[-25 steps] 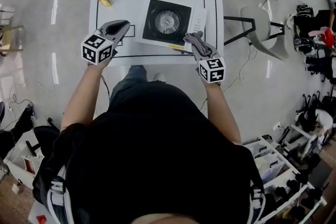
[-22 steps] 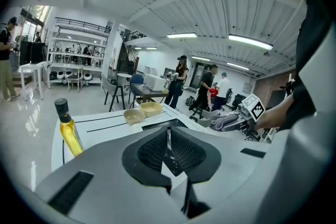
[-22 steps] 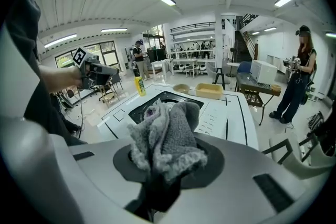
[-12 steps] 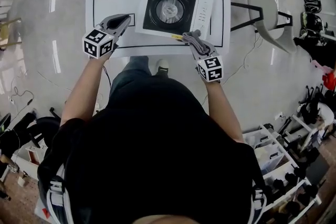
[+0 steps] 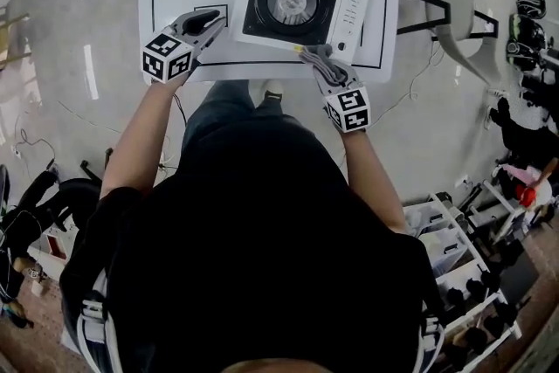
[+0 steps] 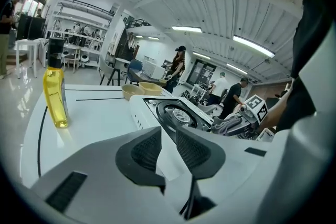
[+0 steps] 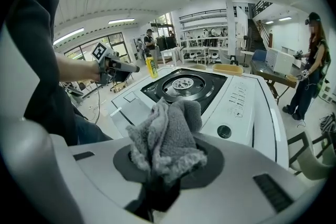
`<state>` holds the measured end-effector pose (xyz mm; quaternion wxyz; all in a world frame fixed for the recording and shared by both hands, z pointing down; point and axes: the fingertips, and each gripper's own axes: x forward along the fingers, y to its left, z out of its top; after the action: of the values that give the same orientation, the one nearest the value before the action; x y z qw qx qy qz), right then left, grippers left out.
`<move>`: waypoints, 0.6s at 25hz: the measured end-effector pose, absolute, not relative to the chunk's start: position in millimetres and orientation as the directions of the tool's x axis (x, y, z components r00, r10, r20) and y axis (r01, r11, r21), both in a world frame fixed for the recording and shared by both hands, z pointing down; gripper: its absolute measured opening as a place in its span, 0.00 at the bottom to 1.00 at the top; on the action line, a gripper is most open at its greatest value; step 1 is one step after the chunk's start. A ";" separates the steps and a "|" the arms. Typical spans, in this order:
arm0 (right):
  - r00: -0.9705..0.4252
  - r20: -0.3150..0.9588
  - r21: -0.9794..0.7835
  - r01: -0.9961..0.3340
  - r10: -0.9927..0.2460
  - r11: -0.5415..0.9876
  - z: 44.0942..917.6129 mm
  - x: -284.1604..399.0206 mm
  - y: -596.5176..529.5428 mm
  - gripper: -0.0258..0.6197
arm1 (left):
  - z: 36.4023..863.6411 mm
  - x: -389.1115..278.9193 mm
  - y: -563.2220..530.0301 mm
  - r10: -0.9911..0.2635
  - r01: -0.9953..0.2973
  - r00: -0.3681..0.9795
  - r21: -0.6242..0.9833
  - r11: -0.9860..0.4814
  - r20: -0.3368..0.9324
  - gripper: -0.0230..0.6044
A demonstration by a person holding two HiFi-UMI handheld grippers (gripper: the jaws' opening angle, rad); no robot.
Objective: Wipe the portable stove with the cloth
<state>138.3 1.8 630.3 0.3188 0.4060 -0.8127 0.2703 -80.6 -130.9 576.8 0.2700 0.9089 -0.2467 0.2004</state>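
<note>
The stove (image 5: 293,0) lies at the upper centre of the head view on the table (image 5: 179,22), burner up, probably so that its top is open to wiping; the cloth (image 7: 167,139) bulges from the right gripper (image 5: 314,58), clamped firmly, at the stove's near right corner, seemingly as a pad; the left gripper (image 5: 208,19), beside the stove's left edge, has just been parting its jaws; they stand narrowly apart with nothing between them, perhaps to steady the stove.
</note>
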 end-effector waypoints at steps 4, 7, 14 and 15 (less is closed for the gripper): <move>-0.491 0.730 -0.196 -0.817 -0.476 0.543 634.0 122.9 -2.0 0.22 | 593.1 -74.7 -122.2 -0.267 -0.492 0.818 0.379 -0.784 0.509 0.26; -0.515 0.720 -0.203 -0.797 -0.464 0.569 633.3 106.8 -4.8 0.22 | 602.5 -70.5 -109.4 -0.195 -0.426 0.826 0.360 -0.830 0.529 0.33; -0.575 0.701 -0.199 -0.726 -0.422 0.658 634.5 60.4 -17.7 0.22 | 627.0 -69.7 -84.0 -0.074 -0.331 0.817 0.361 -0.872 0.571 0.38; -0.583 0.699 -0.202 -0.716 -0.413 0.668 634.5 53.7 -19.7 0.22 | 630.0 -70.9 -82.2 -0.065 -0.325 0.814 0.359 -0.875 0.578 0.38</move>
<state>53.7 -19.7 634.5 0.3161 0.3294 -0.8569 0.2394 -70.9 -82.2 630.0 0.2270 0.9248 -0.1054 0.2866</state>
